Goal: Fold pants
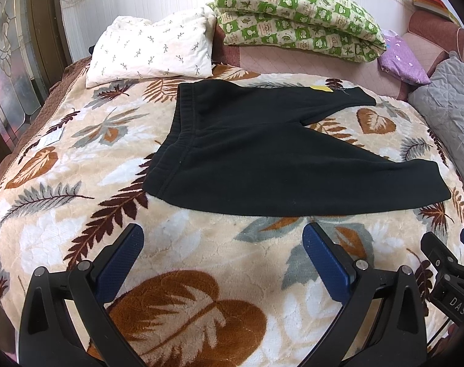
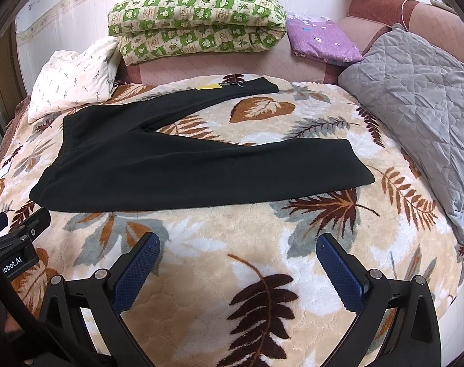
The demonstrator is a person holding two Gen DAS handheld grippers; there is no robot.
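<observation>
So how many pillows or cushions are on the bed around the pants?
2 for certain: a white leaf-print pillow at the far left beyond the black pants' waistband, and a grey quilted cushion at the right edge. The folded bedding at the back may hide more.

Black pants (image 1: 247,153) lie flat, unfolded, legs splayed apart on the blanket (image 1: 201,260).

leaf-print blanket (image 2: 262,275) covers the bed, pillows near a white wall (image 2: 63,9).

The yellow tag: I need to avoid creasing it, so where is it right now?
In both wrist views the yellow tag lies on the far leg of the black pants, near the cuff, just before the green checked quilt.
</observation>
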